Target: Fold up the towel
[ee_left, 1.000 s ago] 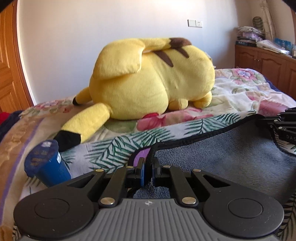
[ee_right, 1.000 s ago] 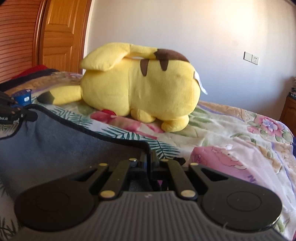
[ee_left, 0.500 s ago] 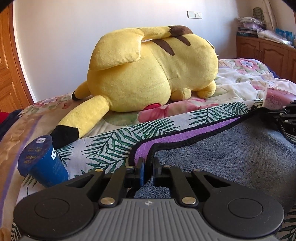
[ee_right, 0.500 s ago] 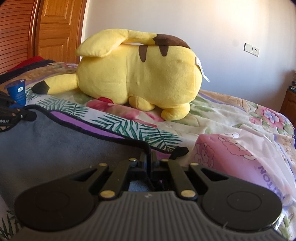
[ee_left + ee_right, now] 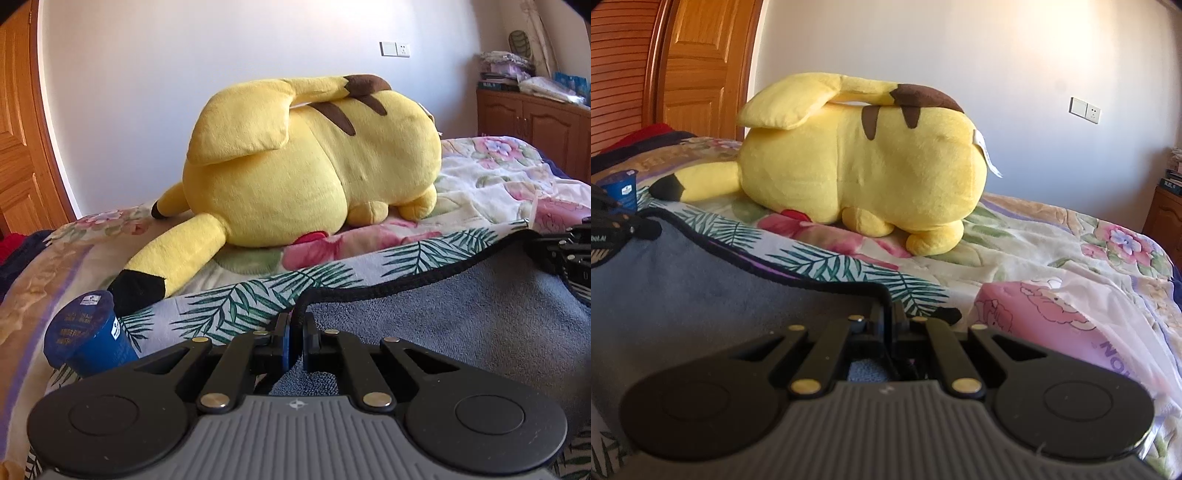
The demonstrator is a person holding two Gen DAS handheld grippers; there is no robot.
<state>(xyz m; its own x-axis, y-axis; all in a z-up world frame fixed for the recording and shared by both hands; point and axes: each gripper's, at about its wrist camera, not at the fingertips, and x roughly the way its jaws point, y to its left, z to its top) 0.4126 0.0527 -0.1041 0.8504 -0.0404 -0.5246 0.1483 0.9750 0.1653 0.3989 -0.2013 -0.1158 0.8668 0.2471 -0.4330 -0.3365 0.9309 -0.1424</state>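
Observation:
A grey towel [image 5: 461, 325] with a black hem lies stretched over the bed between my two grippers; it also shows in the right wrist view [image 5: 701, 295]. My left gripper [image 5: 295, 325] is shut on the towel's near left corner. My right gripper [image 5: 890, 317] is shut on the towel's near right corner. The folded-over edge lies on a palm-leaf printed part of the towel [image 5: 236, 302]. Each gripper shows at the edge of the other's view: the right gripper [image 5: 569, 254] and the left gripper [image 5: 613, 229].
A big yellow plush toy [image 5: 314, 166] lies across the bed behind the towel, also in the right wrist view [image 5: 857, 166]. A blue cup [image 5: 85, 336] stands left of my left gripper. The floral bedspread [image 5: 1071, 258] extends right. A wooden cabinet [image 5: 535, 122] stands far right.
Both grippers have carried the towel's edge forward toward the plush toy. The purple band seen half a second ago is now nearly covered by the grey layer.

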